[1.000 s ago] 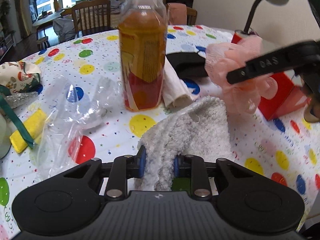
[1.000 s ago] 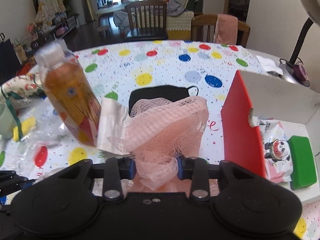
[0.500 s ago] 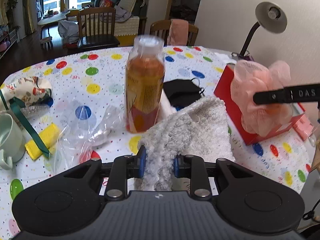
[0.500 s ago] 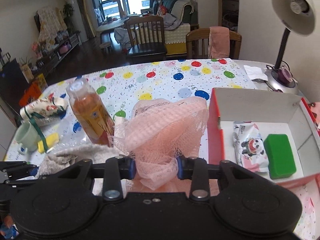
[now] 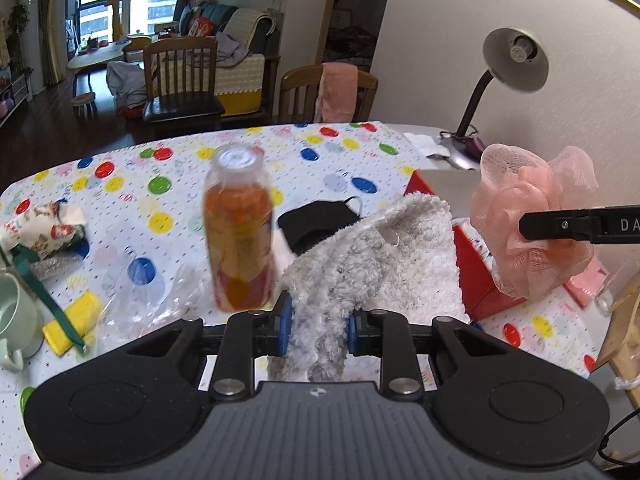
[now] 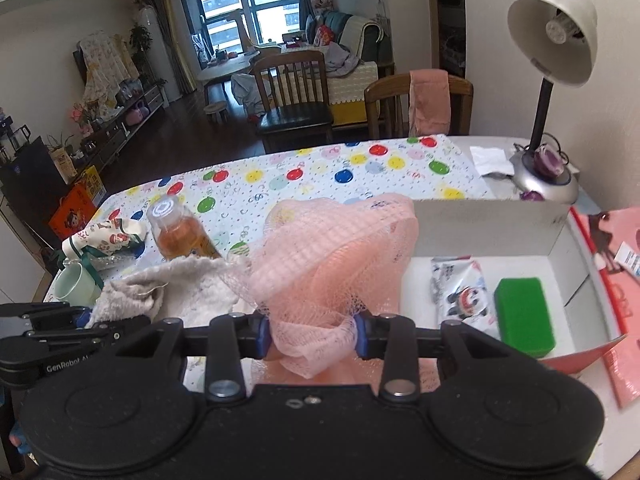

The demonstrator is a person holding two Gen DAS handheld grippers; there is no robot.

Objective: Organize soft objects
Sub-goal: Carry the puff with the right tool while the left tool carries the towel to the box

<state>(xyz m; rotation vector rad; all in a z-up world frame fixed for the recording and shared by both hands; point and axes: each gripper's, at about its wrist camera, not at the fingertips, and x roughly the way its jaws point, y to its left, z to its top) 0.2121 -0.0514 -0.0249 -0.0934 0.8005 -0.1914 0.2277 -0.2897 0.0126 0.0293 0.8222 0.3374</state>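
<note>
My left gripper (image 5: 316,330) is shut on a grey-white fluffy towel (image 5: 376,252) and holds it above the dotted tablecloth. My right gripper (image 6: 314,334) is shut on a pink mesh bath pouf (image 6: 332,256), lifted beside the red box with a white inside (image 6: 560,240). The pouf also shows in the left wrist view (image 5: 532,220), right of the towel. The towel shows in the right wrist view (image 6: 172,288), left of the pouf. The box holds a panda tissue pack (image 6: 460,288) and a green sponge (image 6: 524,314).
An orange drink bottle (image 5: 240,232) stands upright left of the towel. A black face mask (image 5: 316,220) lies behind the towel. A clear plastic bag (image 5: 152,292), a yellow sponge (image 5: 72,322) and a mint mug (image 5: 16,320) lie at the left. A desk lamp (image 6: 548,80) stands behind the box.
Both grippers have risen well above the table with their loads. The right gripper has moved over toward the box, whose inside now shows.
</note>
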